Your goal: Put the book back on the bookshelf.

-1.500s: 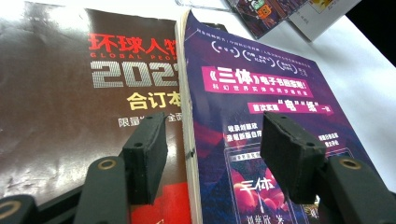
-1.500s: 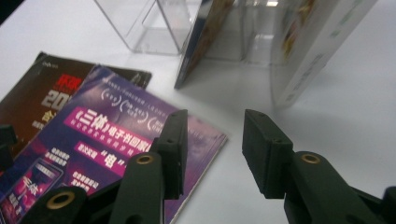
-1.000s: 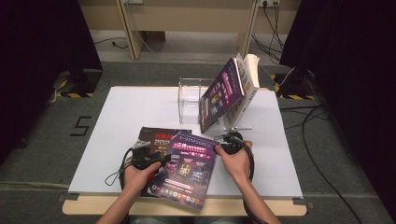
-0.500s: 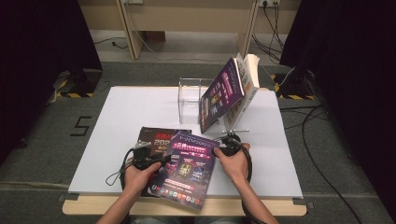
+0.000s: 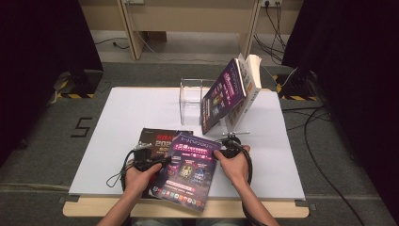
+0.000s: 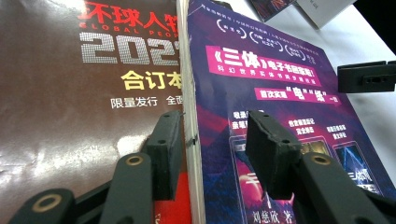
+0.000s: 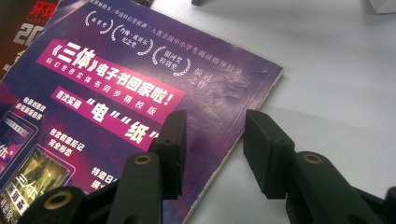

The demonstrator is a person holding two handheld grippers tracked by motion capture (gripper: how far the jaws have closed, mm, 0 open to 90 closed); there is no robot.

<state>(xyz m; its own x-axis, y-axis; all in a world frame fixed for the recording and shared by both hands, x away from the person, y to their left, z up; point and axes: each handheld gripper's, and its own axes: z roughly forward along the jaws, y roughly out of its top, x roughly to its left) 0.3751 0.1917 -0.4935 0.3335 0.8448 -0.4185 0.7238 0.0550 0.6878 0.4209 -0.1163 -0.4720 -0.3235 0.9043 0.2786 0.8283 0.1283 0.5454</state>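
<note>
A purple magazine [image 5: 190,169] lies at the table's near edge, partly on top of a dark brown magazine [image 5: 157,137]. My left gripper [image 5: 153,162] is at its left edge. In the left gripper view the jaws [image 6: 212,126] straddle the purple magazine's spine [image 6: 189,140], one over the brown cover [image 6: 70,93] and one over the purple cover [image 6: 261,79]. They have just been closing, with a gap still at the pads. My right gripper [image 5: 227,147] is open. Its jaws [image 7: 215,121] straddle the magazine's right edge [image 7: 233,154], one above the cover and one above the white table [image 7: 336,84].
A clear plastic stand [image 5: 190,99] sits at the middle back of the white table [image 5: 127,113]. Two books [image 5: 230,94] lean against it on the right, just beyond my right gripper. The purple magazine's near end hangs past the table's front edge [image 5: 94,207].
</note>
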